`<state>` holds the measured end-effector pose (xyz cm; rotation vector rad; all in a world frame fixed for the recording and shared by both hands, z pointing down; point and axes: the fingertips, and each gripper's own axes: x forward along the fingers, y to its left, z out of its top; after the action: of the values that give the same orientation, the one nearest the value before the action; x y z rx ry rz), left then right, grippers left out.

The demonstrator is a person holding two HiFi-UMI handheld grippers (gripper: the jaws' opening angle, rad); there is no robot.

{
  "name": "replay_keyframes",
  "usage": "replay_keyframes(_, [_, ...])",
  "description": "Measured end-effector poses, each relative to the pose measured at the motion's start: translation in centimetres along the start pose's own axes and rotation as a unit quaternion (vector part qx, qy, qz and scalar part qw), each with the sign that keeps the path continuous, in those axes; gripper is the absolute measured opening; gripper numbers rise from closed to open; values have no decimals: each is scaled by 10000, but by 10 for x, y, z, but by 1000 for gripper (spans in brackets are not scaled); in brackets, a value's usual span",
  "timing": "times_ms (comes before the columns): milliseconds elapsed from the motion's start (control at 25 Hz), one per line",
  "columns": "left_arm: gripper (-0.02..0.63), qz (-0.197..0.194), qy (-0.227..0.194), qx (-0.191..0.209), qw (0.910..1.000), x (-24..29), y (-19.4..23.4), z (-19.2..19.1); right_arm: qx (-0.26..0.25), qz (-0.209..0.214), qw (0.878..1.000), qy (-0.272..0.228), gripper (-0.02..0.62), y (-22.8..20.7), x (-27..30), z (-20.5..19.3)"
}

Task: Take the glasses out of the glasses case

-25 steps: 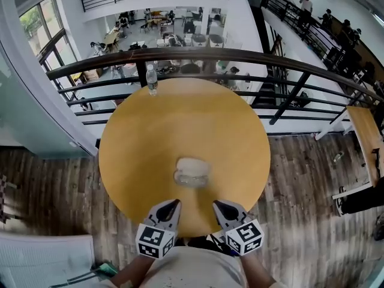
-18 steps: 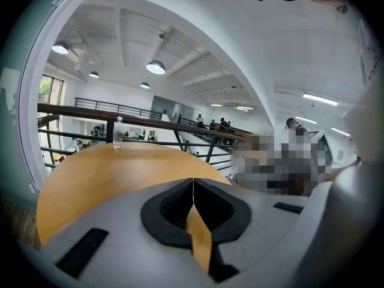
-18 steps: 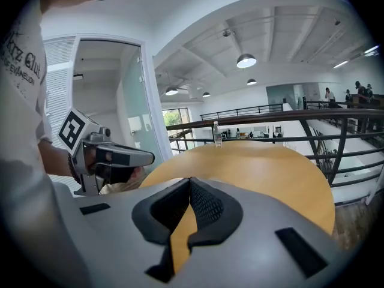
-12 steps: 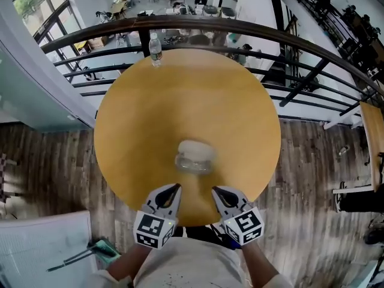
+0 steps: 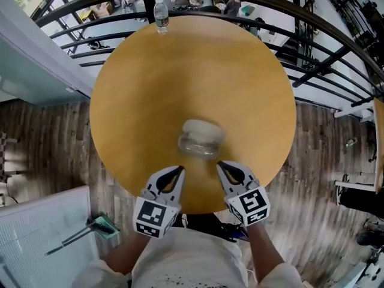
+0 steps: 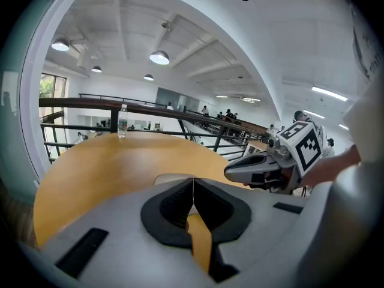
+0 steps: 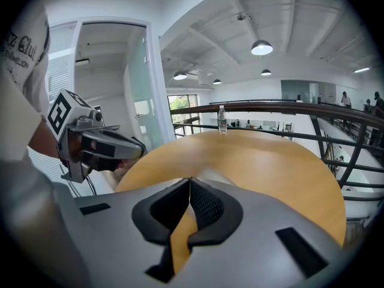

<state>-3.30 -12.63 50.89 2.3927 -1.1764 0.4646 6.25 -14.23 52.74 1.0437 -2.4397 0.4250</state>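
The glasses case (image 5: 201,138) lies near the middle of the round yellow table (image 5: 138,83): a pale beige shell with a clear, glassy part on its near side. Whether the glasses are in it I cannot tell. My left gripper (image 5: 179,171) and right gripper (image 5: 222,165) hover over the table's near edge, just short of the case, one on each side. Both are shut, with nothing between their jaws. In the left gripper view the jaws (image 6: 193,182) meet, and the case (image 6: 171,177) shows as a pale sliver beyond them. The right gripper (image 7: 189,180) is likewise closed.
A water bottle (image 5: 160,6) stands at the table's far edge, by a dark railing (image 5: 312,17). Wooden floor surrounds the table. A white panel (image 5: 36,233) and a green-handled tool (image 5: 99,225) lie at the lower left.
Both grippers have moved forward over the table edge, closer to the case. The head view has tilted further down. The case has not moved.
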Motion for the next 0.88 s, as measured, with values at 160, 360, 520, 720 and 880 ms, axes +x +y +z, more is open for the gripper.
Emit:
replay_keyframes(160, [25, 21, 27, -120, 9999, 11, 5, -8, -151, 137, 9997, 159, 25, -9, 20, -12])
replay_keyframes(360, [25, -35, 34, -230, 9997, 26, 15, -18, -390, 233, 9983, 363, 26, -19, 48, -23])
replay_keyframes(520, [25, 37, 102, -363, 9993, 34, 21, -28, -449, 304, 9971, 526, 26, -27, 62, -36])
replay_keyframes(720, [25, 88, 155, -472, 9987, 43, 35, -35, -679, 432, 9943, 704, 28, -33, 86, -45])
replay_keyframes(880, [25, 128, 237, -598, 9978, 50, 44, -42, -887, 633, 9891, 986, 103, -37, 104, -58])
